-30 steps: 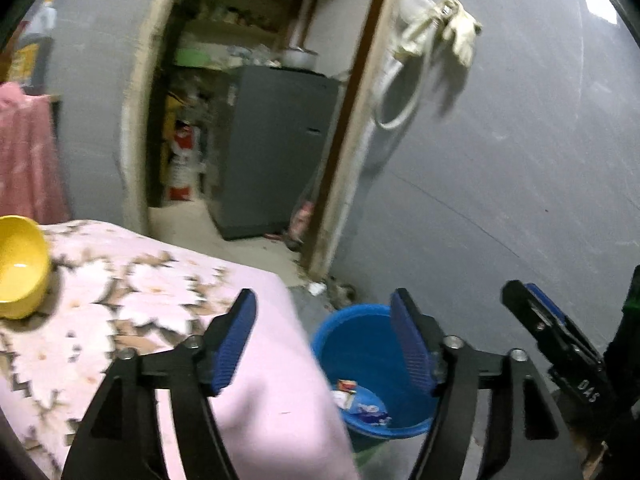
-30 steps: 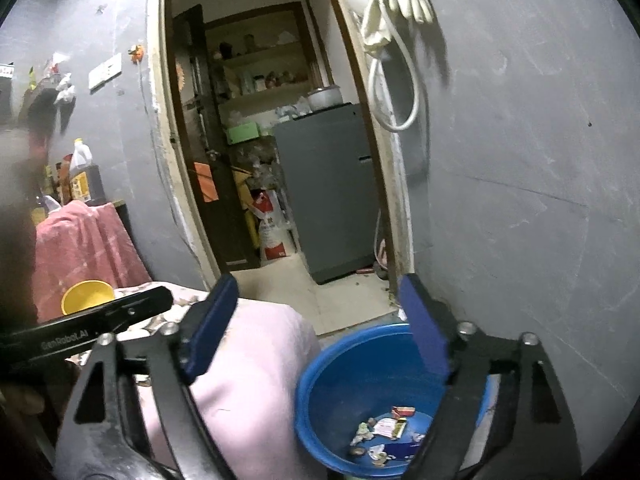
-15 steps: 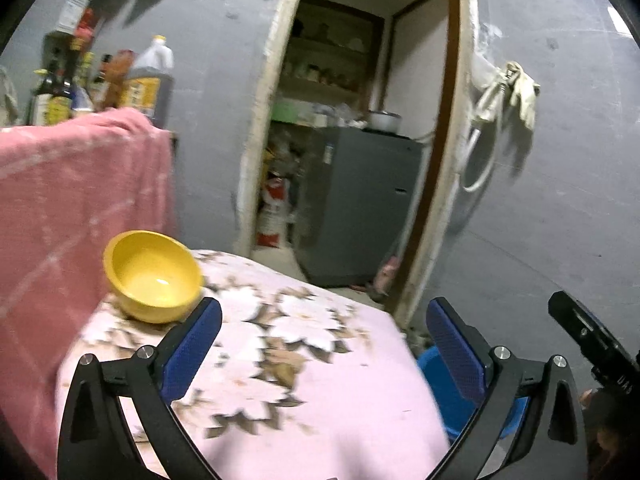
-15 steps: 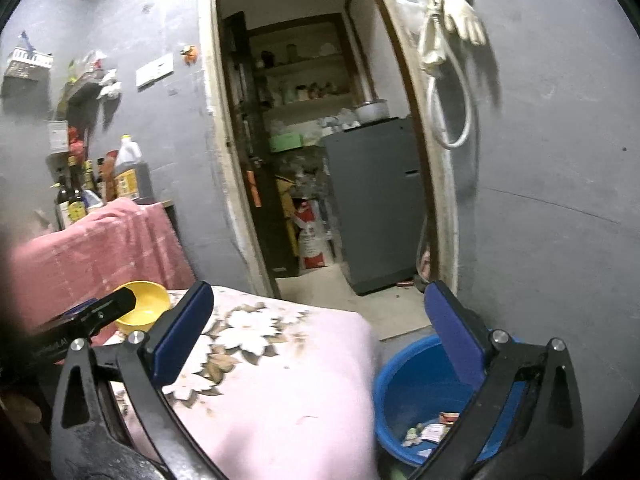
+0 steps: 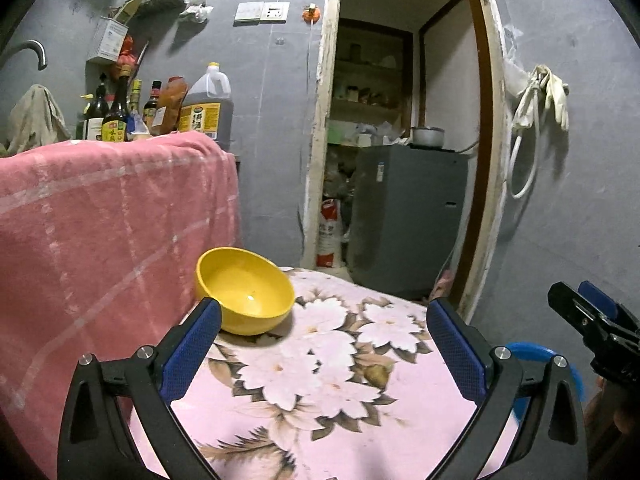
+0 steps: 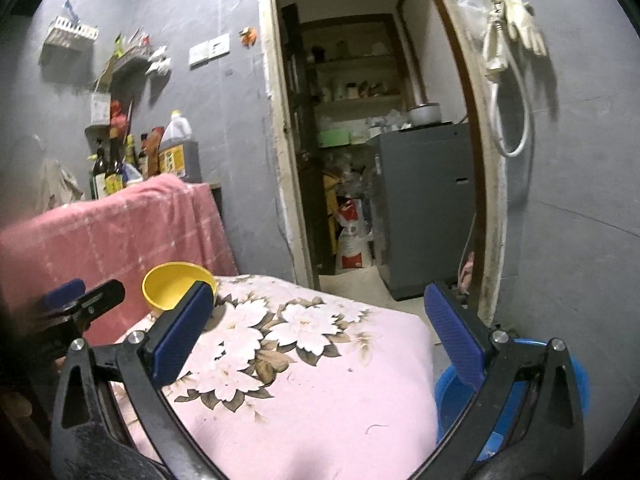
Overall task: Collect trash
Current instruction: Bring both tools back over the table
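Note:
My left gripper [image 5: 322, 354] is open and empty above a table with a pink flowered cloth [image 5: 332, 376]. My right gripper [image 6: 320, 336] is open and empty over the same cloth [image 6: 304, 392]. A blue trash basin [image 6: 452, 396] stands on the floor at the table's right edge, mostly hidden behind my right fingers; its rim shows in the left wrist view [image 5: 528, 350]. A yellow bowl [image 5: 244, 290] sits at the table's far left, also in the right wrist view [image 6: 174, 282]. No loose trash shows on the cloth.
A pink towel [image 5: 100, 216] drapes over a counter at the left, with bottles [image 5: 120, 116] on it. An open doorway [image 5: 400, 140] leads to a grey cabinet [image 5: 408, 216]. A grey wall [image 5: 580, 200] with hanging gloves [image 5: 544, 96] stands at the right.
Both grippers have swung left and up from over the blue basin to over the table. The bowl and towel have come into view; the basin has slid to the right edge.

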The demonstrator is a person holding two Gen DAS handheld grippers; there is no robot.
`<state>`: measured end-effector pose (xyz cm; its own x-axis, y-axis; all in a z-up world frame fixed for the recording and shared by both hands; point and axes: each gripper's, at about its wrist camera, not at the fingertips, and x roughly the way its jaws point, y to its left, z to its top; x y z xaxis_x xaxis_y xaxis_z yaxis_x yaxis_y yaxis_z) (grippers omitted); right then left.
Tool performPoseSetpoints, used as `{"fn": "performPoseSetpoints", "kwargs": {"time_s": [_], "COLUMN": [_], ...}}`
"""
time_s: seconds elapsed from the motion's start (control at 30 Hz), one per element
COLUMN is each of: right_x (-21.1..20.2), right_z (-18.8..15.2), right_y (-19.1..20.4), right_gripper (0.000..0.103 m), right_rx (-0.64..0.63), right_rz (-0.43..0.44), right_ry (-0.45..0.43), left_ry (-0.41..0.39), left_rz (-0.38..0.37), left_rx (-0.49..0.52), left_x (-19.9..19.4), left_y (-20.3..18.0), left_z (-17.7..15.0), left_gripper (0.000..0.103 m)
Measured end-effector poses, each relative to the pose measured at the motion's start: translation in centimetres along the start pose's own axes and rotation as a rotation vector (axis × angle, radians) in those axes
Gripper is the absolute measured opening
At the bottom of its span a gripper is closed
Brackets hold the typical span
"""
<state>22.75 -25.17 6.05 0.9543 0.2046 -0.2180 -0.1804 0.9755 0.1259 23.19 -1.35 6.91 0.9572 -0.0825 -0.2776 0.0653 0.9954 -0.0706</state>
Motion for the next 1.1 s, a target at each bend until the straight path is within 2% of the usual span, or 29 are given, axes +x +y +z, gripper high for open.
{"fn": "performPoseSetpoints", "kwargs": {"time_s": [0.3, 0.47, 0.6, 0.97, 1.1], "right_x": [4.0, 6.7, 8.2, 11.6, 12.2], "right_z": [-1.8, -2.9, -3.7, -5.1, -5.5], "right_y": [0.5, 0.0, -0.7, -3.1, -3.9], "right_gripper": [0.103, 0.103, 0.103, 0.103, 0.103], "right_rx": [-0.057, -0.068, -0.071, -0.061, -0.048], "right_rz": [0.027, 0.023, 0.02, -0.003, -0.009], "right_ry": [0.084, 0.159, 0.201, 0.296, 0.319], "left_ry": [0.044, 0.108, 0.188, 0.493, 0.542], "left_rz": [0.03, 0.03, 0.012, -0.062, -0.095], "left_rx": [-0.011, 0.007, 0.025, 0.024, 0.04], "left_x": [2.4, 4.6, 6.8, 14.1, 15.6], "left_y": [1.6, 1.7, 1.4, -0.3, -1.3], "left_z": [-1.2, -2.1, -2.7, -5.1, -5.6], "left_gripper": [0.1, 0.1, 0.1, 0.099, 0.09]}}
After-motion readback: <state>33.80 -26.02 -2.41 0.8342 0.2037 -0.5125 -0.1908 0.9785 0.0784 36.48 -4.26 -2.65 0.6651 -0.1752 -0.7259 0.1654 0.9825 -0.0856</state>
